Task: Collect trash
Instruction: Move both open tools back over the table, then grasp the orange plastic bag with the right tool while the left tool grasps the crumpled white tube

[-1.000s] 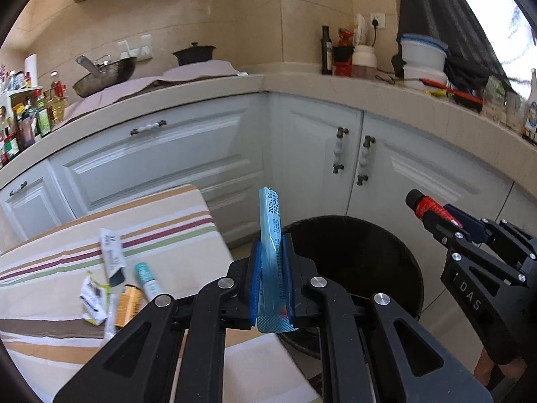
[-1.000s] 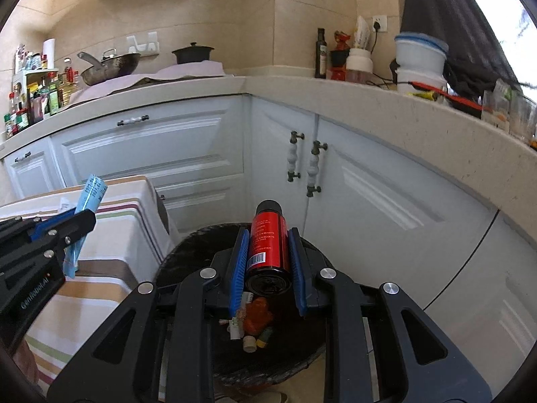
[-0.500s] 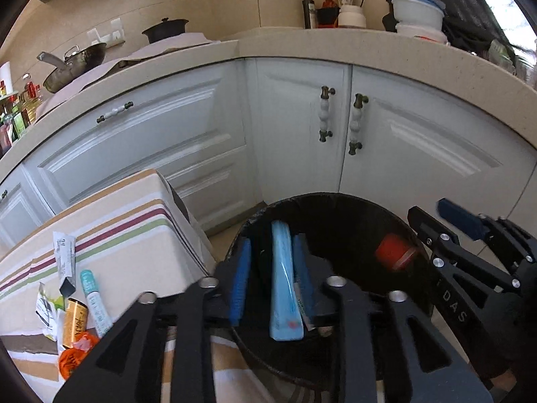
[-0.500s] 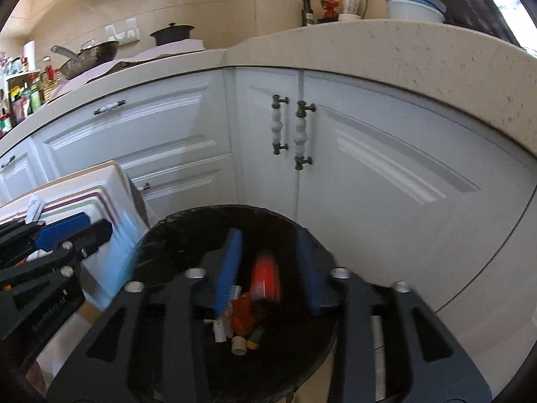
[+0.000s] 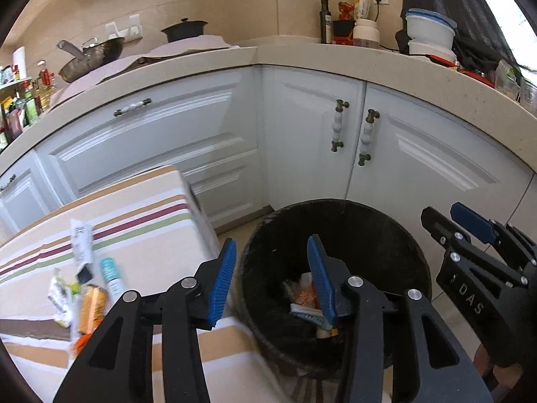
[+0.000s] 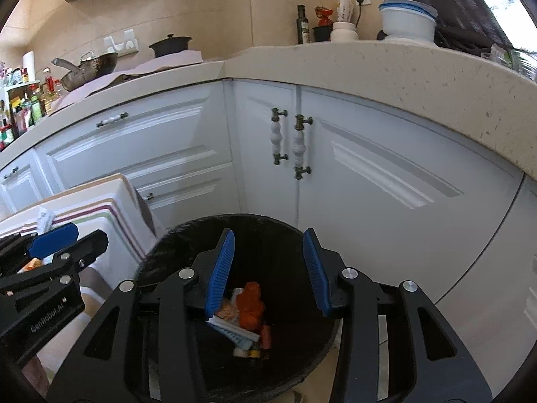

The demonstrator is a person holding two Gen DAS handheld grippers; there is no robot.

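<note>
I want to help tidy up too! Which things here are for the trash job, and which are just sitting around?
For the job:
black trash bin
trash inside it
wrappers and tubes on the striped table
left gripper, open
right gripper, open

Just sitting around:
wok
black pot
dark bottle
white bowls

The left gripper [image 5: 270,277] pointed downward, its jaws having just been opening, with nothing between them. The right gripper [image 6: 268,270] hung just beside it, also angled down, jaws parted and empty after just opening.
</note>
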